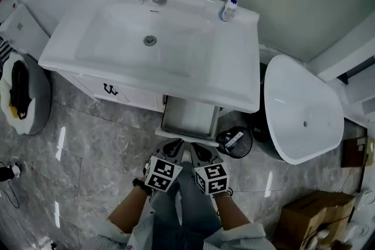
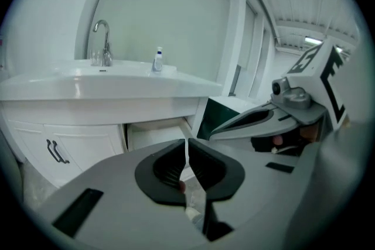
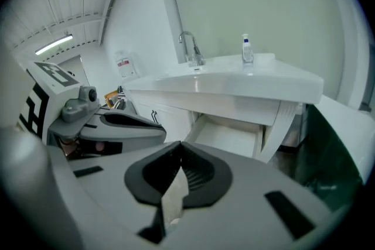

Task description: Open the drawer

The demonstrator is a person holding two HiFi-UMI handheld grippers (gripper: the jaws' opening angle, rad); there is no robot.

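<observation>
Jaws are pressed together on both left gripper & right gripper, nothing pinched. Drawer is seen pulled out under the sink, w/ both grippers held just in front of it.

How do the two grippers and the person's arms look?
Both the left gripper and right gripper have smooth grey bodies and black ribbed pads. Each carries a cube with black-and-white square markers. The person wears pale sleeves and a dark wristband on the left wrist.
</observation>
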